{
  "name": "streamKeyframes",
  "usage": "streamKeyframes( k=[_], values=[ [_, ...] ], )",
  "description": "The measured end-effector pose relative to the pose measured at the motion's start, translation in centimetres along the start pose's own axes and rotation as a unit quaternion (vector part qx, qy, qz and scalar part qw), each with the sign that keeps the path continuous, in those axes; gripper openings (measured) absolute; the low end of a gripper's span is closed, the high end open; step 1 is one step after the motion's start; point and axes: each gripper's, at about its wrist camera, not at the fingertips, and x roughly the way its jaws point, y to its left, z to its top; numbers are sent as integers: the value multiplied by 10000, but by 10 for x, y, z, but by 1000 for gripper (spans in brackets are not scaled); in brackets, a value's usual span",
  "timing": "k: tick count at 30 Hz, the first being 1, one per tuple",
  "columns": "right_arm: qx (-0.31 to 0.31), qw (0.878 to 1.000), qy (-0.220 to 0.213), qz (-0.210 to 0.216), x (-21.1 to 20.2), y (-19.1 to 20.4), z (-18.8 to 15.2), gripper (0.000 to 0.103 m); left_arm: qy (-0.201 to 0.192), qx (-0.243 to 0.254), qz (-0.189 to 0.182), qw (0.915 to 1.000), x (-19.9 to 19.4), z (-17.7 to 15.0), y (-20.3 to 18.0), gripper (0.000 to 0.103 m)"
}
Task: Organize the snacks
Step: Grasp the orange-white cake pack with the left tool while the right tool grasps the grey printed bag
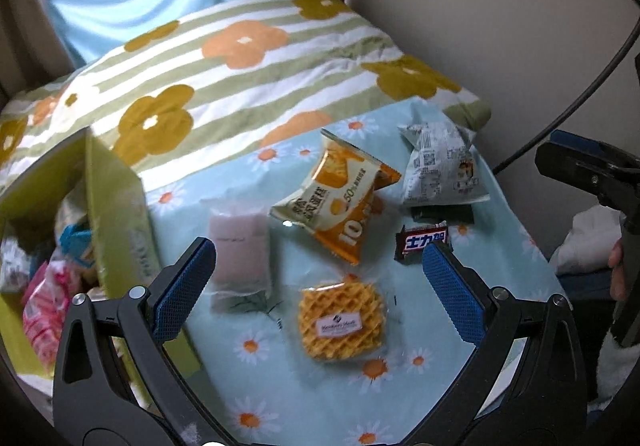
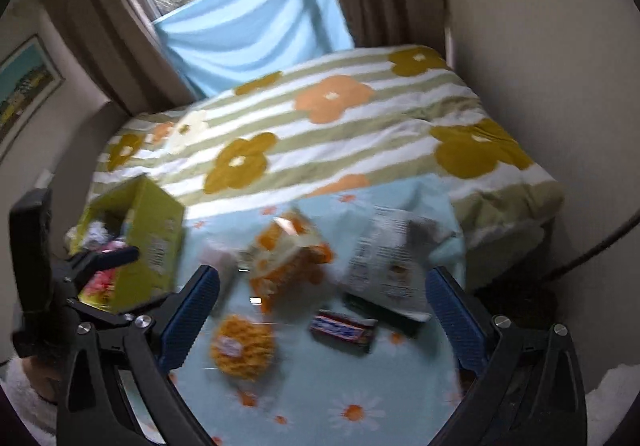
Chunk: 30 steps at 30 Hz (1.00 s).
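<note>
Over on the left, a yellow-green cardboard box (image 1: 116, 213) stands open on the bed, already stuffed with snack packets (image 1: 44, 286) in pink, white and blue wrappers. Just beside its right wall lies a pale pink packet (image 1: 239, 246), flat on the light blue daisy-print sheet (image 1: 280, 398). Next comes an orange-and-cream cake bag (image 1: 340, 201), puffed up and tilted, and nearer to me a waffle in clear wrap (image 1: 343, 322) with a small white label. Further right sits a dark chocolate bar (image 1: 424, 242) with a blue and white logo, and behind it a flat black packet (image 1: 442, 213) half tucked under a crumpled white bag (image 1: 440, 169) covered in printed text. Beyond them all, a green-striped quilt with big orange and mustard flowers (image 1: 240, 77) covers the rest of the bed.

The left hand-held gripper (image 1: 320, 258) hovers above the sheet with its blue-padded fingers spread wide, gripping nothing; the waffle and pink packet lie below the gap. The right hand-held gripper (image 2: 322, 288) is likewise wide apart and empty, held above the chocolate bar and waffle; its view is blurred. A fingertip (image 1: 616, 258) shows at the far right edge.
</note>
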Motion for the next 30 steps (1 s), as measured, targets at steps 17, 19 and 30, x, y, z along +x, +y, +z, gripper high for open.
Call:
streamKeyframes(
  k=[17,19,30],
  values=[
    [1056,9922,457,-479,70,-54,2,102,995,1158,-35,9883,124,53,-32,102],
    [1048,9908,566,-636,82,-54,5,102,1073,1158,-52,9874,136,54,-30,102],
    [852,9891,808,-893,116,-49,5,102,1378,1150,-321,9832,169,49,-25,76]
  ],
)
